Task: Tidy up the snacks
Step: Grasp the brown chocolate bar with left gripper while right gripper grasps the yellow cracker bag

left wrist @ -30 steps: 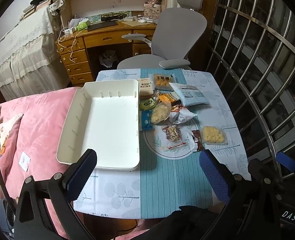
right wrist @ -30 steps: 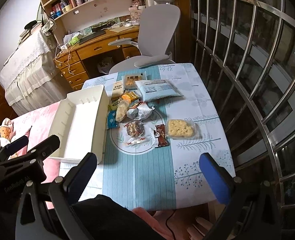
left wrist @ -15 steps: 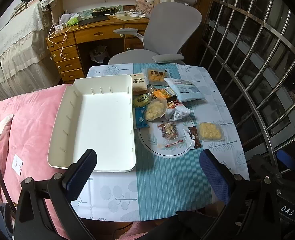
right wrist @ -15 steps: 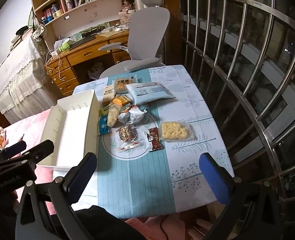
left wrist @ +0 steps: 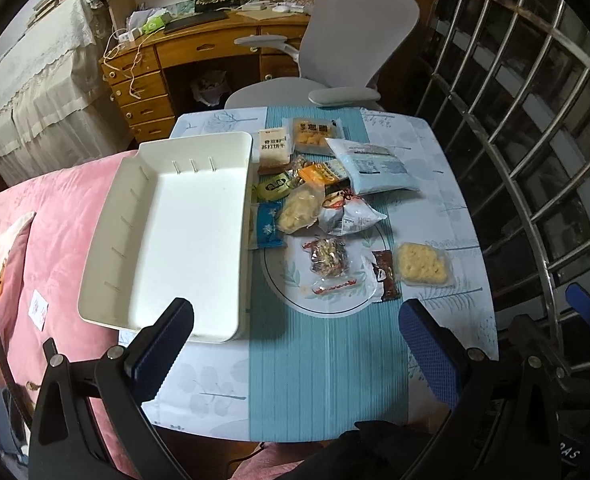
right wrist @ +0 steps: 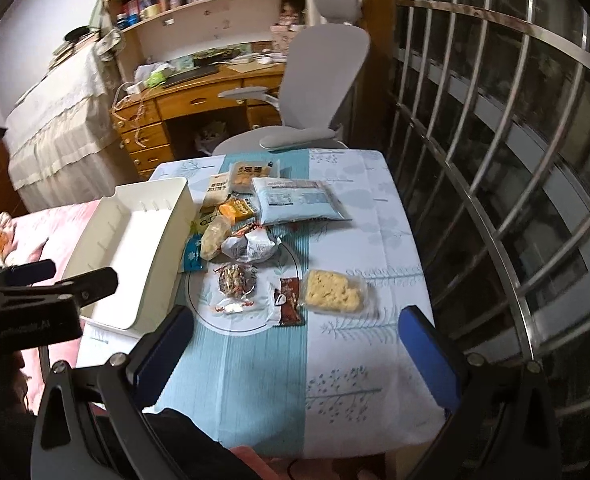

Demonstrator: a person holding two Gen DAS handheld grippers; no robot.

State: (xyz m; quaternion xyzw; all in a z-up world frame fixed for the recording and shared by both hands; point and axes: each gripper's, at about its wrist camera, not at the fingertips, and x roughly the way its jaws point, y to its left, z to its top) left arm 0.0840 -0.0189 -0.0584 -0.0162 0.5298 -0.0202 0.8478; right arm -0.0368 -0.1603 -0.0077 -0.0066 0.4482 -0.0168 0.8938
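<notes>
Here, both tongs (left wrist: 295, 344) (right wrist: 295, 344) gaping empty above table (left wrist: 327, 380), white tray (left wrist: 183, 240) left of snack heap (left wrist: 319, 200).

Dim indoor light, fisheye-bent edges, slight blur.

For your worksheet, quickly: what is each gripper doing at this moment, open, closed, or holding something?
Left gripper: open, holding nothing, above the table's near edge.
Right gripper: open, holding nothing, also short of the snacks.
</notes>
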